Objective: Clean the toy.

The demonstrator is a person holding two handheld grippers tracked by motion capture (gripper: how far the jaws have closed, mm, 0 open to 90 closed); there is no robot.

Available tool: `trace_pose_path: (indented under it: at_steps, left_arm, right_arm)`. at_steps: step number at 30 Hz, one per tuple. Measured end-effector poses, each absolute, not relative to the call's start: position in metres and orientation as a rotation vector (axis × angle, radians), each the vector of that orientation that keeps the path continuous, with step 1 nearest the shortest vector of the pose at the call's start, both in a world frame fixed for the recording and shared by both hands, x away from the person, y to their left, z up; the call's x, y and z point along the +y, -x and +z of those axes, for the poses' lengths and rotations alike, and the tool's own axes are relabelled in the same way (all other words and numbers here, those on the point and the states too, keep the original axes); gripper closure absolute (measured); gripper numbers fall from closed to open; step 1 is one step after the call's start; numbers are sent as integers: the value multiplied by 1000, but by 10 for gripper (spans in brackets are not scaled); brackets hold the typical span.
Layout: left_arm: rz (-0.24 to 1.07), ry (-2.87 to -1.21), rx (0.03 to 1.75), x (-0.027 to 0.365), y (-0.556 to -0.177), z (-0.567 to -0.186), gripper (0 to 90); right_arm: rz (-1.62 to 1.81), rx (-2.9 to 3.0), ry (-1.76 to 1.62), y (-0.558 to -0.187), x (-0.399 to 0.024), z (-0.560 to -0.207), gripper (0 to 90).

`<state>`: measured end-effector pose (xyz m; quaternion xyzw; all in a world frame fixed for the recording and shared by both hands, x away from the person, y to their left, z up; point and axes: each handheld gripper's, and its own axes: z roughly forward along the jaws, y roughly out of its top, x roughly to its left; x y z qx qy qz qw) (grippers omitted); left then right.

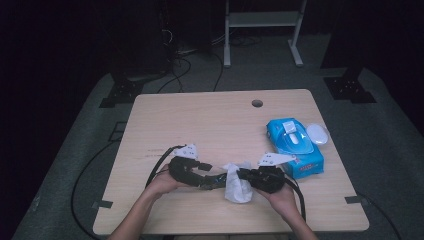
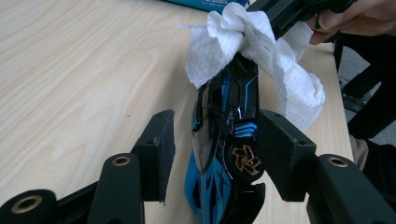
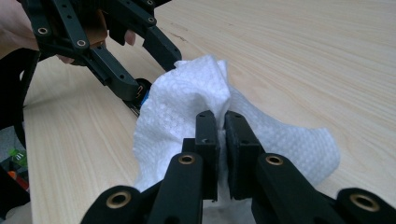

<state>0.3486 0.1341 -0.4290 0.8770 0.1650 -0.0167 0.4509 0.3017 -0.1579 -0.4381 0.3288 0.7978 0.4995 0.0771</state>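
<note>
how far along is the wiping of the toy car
Done: one white wipe is out of the blue wipes pack and pinched in the shut right gripper.

In hand: the wipe is draped over one end of the blue and black toy car, which sits between the left gripper jaws, one pad off it.

Left: the uncovered part of the car.
</note>
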Motion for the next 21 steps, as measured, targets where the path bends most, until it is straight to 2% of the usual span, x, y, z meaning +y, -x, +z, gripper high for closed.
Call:
trace_pose_path:
  at_steps: [21]
  left_arm:
    - [51,-2202,336,130,-326,-432,419]
  right_arm:
    - [1472,2417,-920,-281,-161,-440,839]
